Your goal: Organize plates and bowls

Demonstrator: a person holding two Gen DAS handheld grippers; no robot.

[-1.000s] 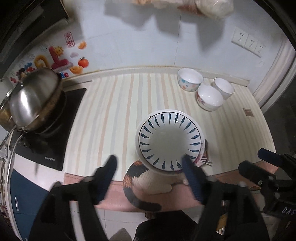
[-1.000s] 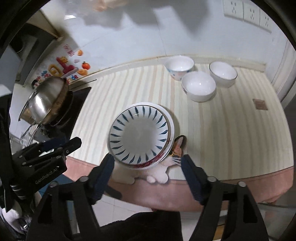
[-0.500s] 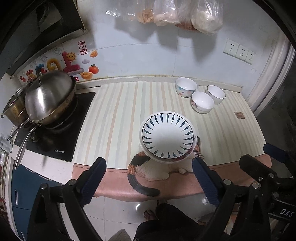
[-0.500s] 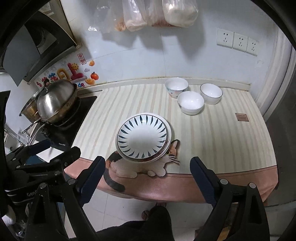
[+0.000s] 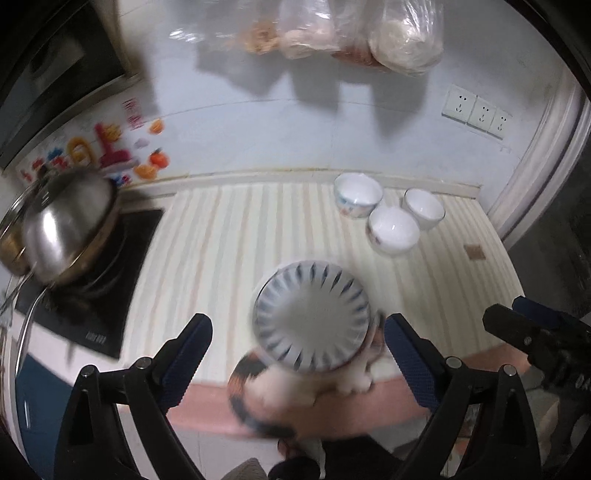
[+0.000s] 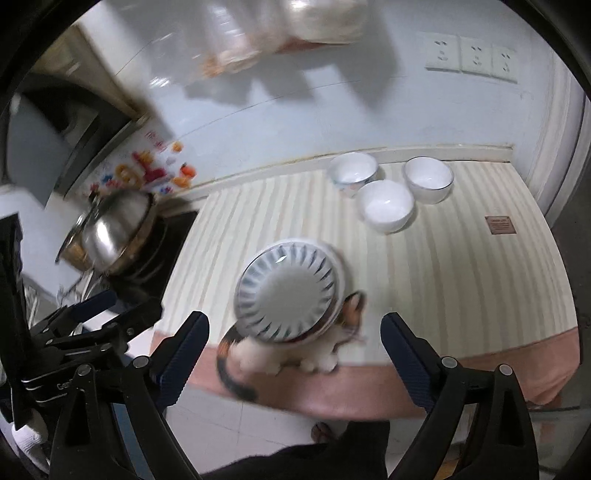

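Observation:
A stack of plates with a blue petal-pattern plate (image 5: 312,315) on top sits near the front edge of the striped counter, also in the right wrist view (image 6: 290,291). Three white bowls stand at the back right: one with a printed side (image 5: 357,194), one in front (image 5: 393,229), one to the right (image 5: 424,207); they show in the right wrist view too (image 6: 386,210). My left gripper (image 5: 297,360) is open and empty, held above and in front of the plates. My right gripper (image 6: 295,358) is open and empty, likewise short of the plates.
A steel wok with lid (image 5: 66,229) sits on a black induction hob (image 5: 96,295) at the left. A cat-shaped mat (image 5: 291,387) lies under the plates at the counter's front edge. Bags (image 5: 369,33) hang on the wall; sockets (image 5: 476,110) at right.
Both grippers pulled back and up from the plates, then moved forward and down again; the view is blurred by motion. Both stay open. Plates and bowls have not moved.

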